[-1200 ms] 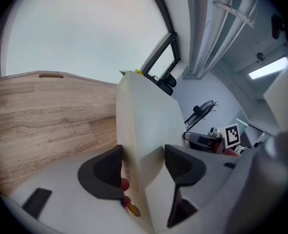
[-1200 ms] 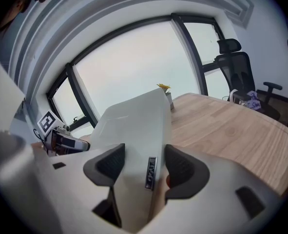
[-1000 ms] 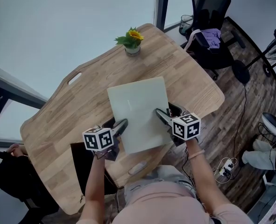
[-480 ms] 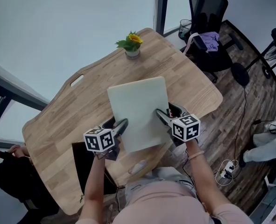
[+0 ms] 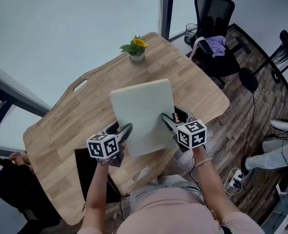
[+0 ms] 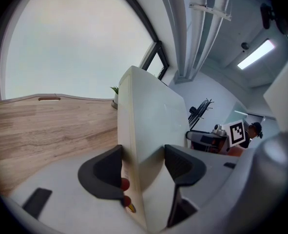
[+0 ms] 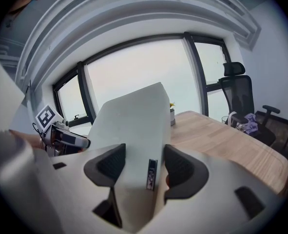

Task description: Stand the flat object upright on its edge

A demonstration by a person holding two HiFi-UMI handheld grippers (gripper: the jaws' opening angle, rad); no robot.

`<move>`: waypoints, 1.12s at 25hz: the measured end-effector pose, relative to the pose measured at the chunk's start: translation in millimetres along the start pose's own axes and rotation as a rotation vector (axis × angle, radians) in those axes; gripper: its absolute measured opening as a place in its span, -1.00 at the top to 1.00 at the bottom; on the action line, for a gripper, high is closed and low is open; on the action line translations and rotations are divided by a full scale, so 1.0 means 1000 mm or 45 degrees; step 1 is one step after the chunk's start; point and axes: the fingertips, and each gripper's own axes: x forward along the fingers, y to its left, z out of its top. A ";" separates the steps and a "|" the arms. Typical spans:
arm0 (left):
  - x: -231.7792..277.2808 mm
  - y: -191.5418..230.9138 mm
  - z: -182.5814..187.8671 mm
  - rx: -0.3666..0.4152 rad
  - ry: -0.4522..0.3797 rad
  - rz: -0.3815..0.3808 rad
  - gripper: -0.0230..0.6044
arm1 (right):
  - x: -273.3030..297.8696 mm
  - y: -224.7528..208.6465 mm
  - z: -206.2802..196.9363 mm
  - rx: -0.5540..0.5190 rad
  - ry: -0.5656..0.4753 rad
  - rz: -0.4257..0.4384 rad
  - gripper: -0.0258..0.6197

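Lifting pale green flat rectangular board slightly higher over light wooden surface than a second ago, left claw and right claw clenched on its sides; not yet upright.

The person is wearing a pale pink short-sleeved top and a thin wristband, while the left gripper and right gripper are each showing a pale grey body, 2 dark ribbed pads and 1 marker cube in black-and-white squares.
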 end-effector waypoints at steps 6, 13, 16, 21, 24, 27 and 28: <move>-0.004 -0.006 0.006 0.051 -0.027 0.003 0.06 | -0.008 0.002 0.005 -0.022 -0.029 -0.023 0.14; -0.007 -0.014 0.010 0.107 -0.060 -0.001 0.06 | -0.018 0.003 0.010 -0.051 -0.061 -0.053 0.14; -0.008 -0.016 0.012 0.121 -0.071 0.008 0.06 | -0.021 0.004 0.013 -0.070 -0.071 -0.071 0.14; -0.009 -0.021 0.014 0.170 -0.092 0.023 0.07 | -0.028 0.005 0.015 -0.111 -0.099 -0.105 0.15; -0.011 -0.023 0.014 0.203 -0.105 0.036 0.07 | -0.031 0.006 0.016 -0.137 -0.114 -0.119 0.15; -0.012 -0.024 0.015 0.223 -0.111 0.045 0.07 | -0.033 0.007 0.016 -0.152 -0.124 -0.130 0.15; -0.012 -0.025 0.015 0.230 -0.115 0.047 0.07 | -0.034 0.007 0.016 -0.155 -0.128 -0.133 0.15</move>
